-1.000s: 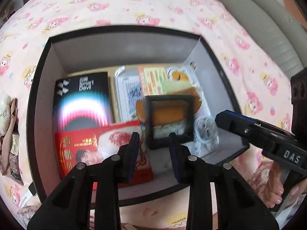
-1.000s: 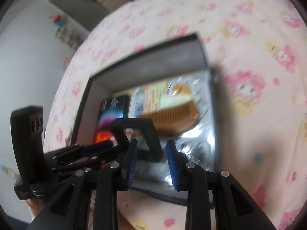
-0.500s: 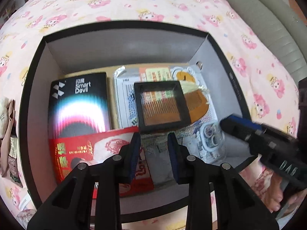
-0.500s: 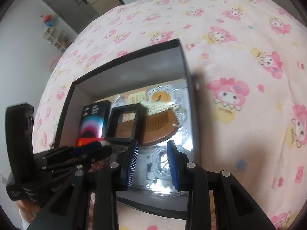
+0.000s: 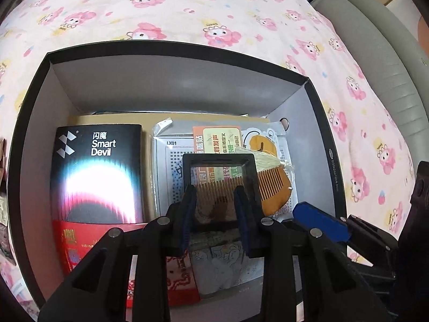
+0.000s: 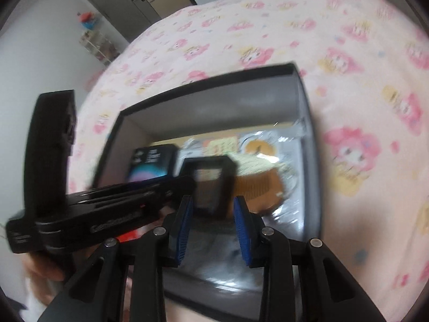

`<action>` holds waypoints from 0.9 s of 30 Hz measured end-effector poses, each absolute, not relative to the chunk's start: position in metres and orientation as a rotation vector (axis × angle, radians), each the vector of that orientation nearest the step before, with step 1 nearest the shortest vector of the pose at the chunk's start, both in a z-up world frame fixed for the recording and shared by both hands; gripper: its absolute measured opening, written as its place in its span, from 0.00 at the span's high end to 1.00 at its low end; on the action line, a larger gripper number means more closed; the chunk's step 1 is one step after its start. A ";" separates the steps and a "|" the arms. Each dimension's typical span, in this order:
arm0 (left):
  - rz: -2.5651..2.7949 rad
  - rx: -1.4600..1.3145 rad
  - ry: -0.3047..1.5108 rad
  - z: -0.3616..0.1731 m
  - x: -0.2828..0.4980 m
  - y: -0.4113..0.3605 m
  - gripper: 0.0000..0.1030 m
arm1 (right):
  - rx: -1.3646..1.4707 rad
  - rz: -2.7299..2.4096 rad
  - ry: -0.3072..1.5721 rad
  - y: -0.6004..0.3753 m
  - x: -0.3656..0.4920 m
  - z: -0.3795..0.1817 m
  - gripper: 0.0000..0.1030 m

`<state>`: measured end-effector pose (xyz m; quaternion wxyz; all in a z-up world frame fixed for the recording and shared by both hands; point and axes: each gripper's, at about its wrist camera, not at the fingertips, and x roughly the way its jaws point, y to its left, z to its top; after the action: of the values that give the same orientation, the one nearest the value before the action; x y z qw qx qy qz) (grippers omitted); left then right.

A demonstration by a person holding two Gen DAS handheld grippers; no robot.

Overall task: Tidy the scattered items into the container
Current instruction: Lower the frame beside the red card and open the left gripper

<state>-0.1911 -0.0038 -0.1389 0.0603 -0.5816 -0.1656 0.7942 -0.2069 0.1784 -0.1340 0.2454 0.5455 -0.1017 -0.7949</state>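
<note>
1. We see both the left hand-held gripper [image 5: 215,209] and the right hand-held gripper [image 6: 213,225] with fingers apart, holding nothing.
2. The black frame [image 5: 219,161] lies on the wooden comb [image 5: 273,185], at the centre of the box [image 5: 171,83].

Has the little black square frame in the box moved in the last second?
Yes. The black frame went from upright near the box's front edge to lying flat over the wooden comb.

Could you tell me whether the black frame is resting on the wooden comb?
Touching: the left wrist view shows the black frame lying across the wooden comb, teeth visible through its pane.
</note>
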 end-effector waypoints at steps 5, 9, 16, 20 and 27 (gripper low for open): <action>2.467 -1.768 -0.505 -0.141 -0.178 -0.013 0.70 | 1.493 -2.172 -0.248 0.174 -0.206 -0.134 0.72; 2.408 -1.846 -0.477 -0.160 -0.189 0.000 0.77 | 1.539 -2.133 -0.209 0.167 -0.208 -0.144 0.72; 2.436 -1.806 -0.396 -0.147 -0.163 -0.005 0.84 | 1.559 -2.064 -0.172 0.159 -0.203 -0.153 0.79; 2.477 -1.773 -0.345 -0.132 -0.141 -0.012 0.84 | 1.554 -2.023 -0.169 0.153 -0.191 -0.150 0.79; 2.453 -1.855 -0.291 -0.126 -0.109 -0.024 0.84 | 1.545 -1.916 -0.109 0.136 -0.159 -0.140 0.79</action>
<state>-0.1094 -0.0242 -0.1256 0.0263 -0.6003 -0.0943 0.7937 -0.1595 0.1365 -0.1401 0.3324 0.5913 -0.0416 -0.7336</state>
